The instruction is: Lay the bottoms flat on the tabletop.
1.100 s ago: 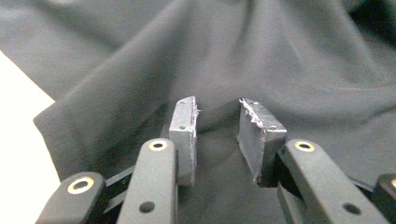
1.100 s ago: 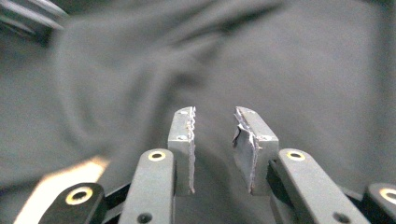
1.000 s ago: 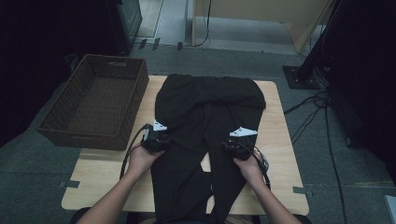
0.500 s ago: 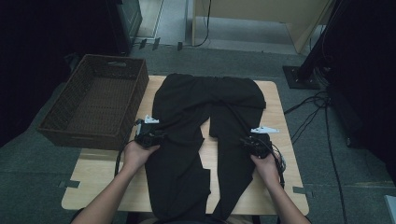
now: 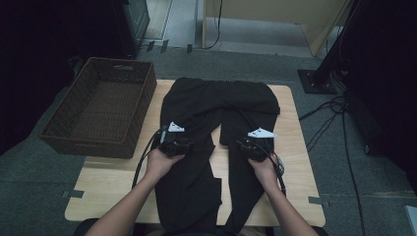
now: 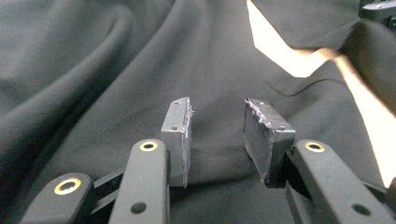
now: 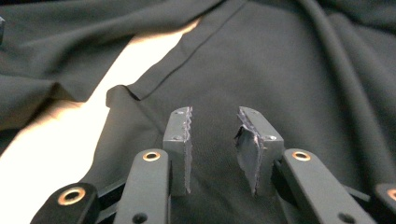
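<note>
Black trousers (image 5: 216, 128) flat under both | left tongs (image 6: 217, 135) just opening, empty | right tongs (image 7: 214, 144) same

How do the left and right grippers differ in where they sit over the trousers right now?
The left gripper sits over the trouser leg nearer the wicker basket; the right gripper sits over the other leg. Both have just been opening, jaws apart, nothing between them, above the black trousers.
</note>
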